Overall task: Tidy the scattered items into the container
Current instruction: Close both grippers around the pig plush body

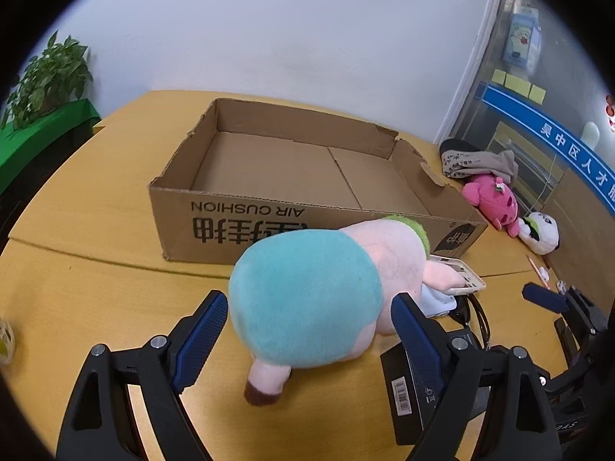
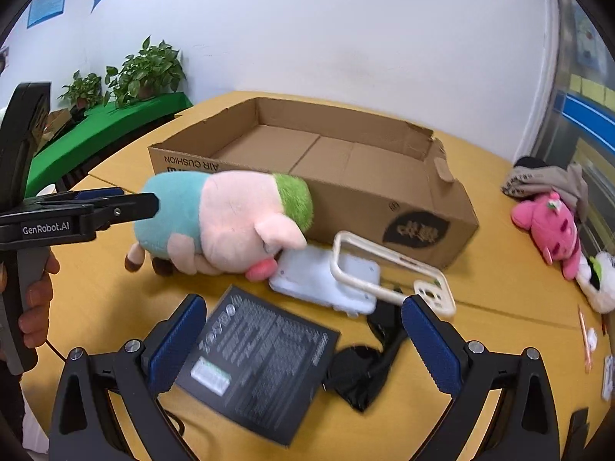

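A plush pig [image 1: 307,292] with a teal rear, pink body and green hair lies on the wooden table in front of the open cardboard box [image 1: 173,223]. My left gripper [image 1: 307,299] straddles its teal end, and both blue pads touch its sides. The right wrist view shows that gripper from the side [image 2: 150,203] against the pig [image 2: 238,223], a hand on its handle. My right gripper [image 2: 303,322] stands open over a black printed box [image 2: 261,361], with nothing pressed between the pads. The cardboard box [image 2: 365,207] holds nothing.
By the pig's snout lie a white flat device [image 2: 323,284], a cream phone-case frame [image 2: 384,272] and a black cable bundle [image 2: 365,368]. At the right are a pink plush [image 2: 549,226], a white plush [image 2: 599,280] and grey cloth [image 2: 549,180]. Potted plants [image 2: 150,69] stand beyond the table.
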Tool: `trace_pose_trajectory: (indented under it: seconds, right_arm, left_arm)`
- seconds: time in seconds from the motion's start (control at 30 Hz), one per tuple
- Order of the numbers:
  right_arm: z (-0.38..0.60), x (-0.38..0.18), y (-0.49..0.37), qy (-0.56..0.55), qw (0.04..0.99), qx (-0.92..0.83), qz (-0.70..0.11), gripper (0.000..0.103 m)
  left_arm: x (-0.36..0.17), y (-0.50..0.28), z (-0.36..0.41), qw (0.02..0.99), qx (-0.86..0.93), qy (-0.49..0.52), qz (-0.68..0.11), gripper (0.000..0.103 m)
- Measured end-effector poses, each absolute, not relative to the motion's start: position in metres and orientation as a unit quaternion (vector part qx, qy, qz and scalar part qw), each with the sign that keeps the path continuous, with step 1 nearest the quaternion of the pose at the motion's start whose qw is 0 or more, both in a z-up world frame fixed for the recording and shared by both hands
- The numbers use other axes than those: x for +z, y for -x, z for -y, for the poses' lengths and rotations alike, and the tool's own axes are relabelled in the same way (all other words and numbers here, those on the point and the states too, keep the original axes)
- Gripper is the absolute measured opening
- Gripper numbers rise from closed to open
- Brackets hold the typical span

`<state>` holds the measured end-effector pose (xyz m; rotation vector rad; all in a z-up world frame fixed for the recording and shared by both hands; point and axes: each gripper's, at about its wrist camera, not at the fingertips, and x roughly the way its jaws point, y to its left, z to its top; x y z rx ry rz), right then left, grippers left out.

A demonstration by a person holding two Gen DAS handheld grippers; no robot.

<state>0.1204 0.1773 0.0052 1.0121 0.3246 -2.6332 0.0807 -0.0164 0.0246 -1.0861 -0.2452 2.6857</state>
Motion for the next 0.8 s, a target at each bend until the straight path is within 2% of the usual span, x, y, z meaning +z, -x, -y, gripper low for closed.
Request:
trace_pose_trajectory:
  seconds: [0.13, 0.4, 0.63, 0.8]
  right_arm:
    - [-0.163, 0.005, -0.099, -0.352, 0.170, -0.911, -0.129, 0.103]
    - [-0.139, -0.008, -0.043, -0.386, 0.205, -0.890, -0.132, 0.103]
    - [-0.111, -0.028, -0.028, -0.407, 0.253, -0.867, -0.134, 0.102]
    - [-0.104, -0.025, -0.033, -0.402, 0.257, -0.868, -0.134, 0.092]
  left_arm:
    - [0.014, -0.062, 0.014, 0.119, 0.910, 0.391, 0.070, 0.087]
    - [-0.004, -0.051, 0.030, 0.161, 0.897, 0.397, 0.106, 0.087]
    - [-0.015, -0.046, 0.041, 0.177, 0.885, 0.412, 0.125, 0.089]
    - [-0.014, -0.050, 0.042, 0.186, 0.885, 0.404, 0.136, 0.080]
